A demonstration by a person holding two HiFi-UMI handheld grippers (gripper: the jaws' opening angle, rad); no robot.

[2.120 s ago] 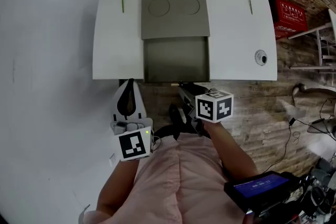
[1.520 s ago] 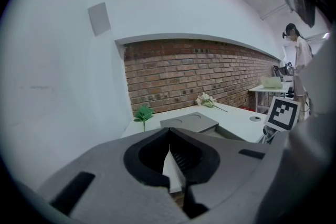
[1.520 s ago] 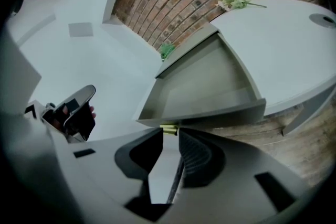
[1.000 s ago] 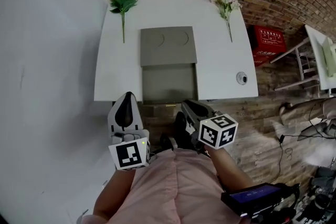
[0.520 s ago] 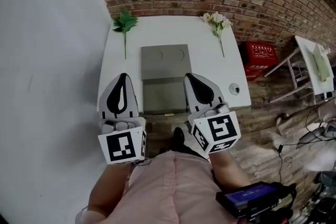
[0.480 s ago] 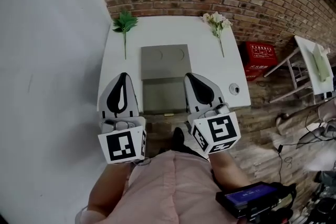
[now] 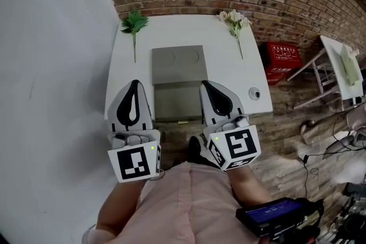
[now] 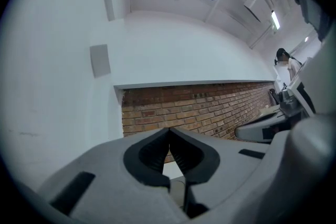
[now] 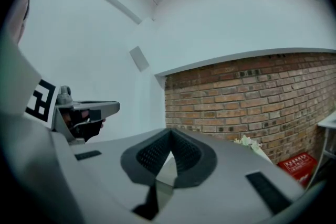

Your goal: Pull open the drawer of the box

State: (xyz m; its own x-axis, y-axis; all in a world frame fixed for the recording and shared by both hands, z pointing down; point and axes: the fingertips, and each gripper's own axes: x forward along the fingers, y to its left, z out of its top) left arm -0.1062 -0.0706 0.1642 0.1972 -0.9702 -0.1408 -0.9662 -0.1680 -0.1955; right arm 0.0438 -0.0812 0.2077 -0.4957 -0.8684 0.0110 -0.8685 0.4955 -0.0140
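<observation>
Jaws of the left gripper (image 8: 169,131) are closed tip to tip, with nothing between them. Jaws of the right gripper (image 9: 170,134) are likewise fully closed and empty. In the head view, both grippers are held side by side in front of the person, one at each side of the drawer (image 7: 177,101).

The box (image 7: 176,63) is set at the middle of the white tabletop (image 7: 251,66). Its drawer is pulled out toward the tabletop's near edge, and a small handle (image 7: 183,122) is seen at the drawer front. Two faint circles are marked on the box lid.

A green sprig (image 7: 133,23) is laid at the far left of the tabletop and a white flower (image 7: 235,20) at the far right. A small round object (image 7: 254,92) is placed near the right front corner.

White print is carried on the red crate (image 7: 282,57) on the floor, but it is too small to be read. Black-and-white square markers are carried on each gripper's cube (image 7: 135,163). No other writing can be read.
</observation>
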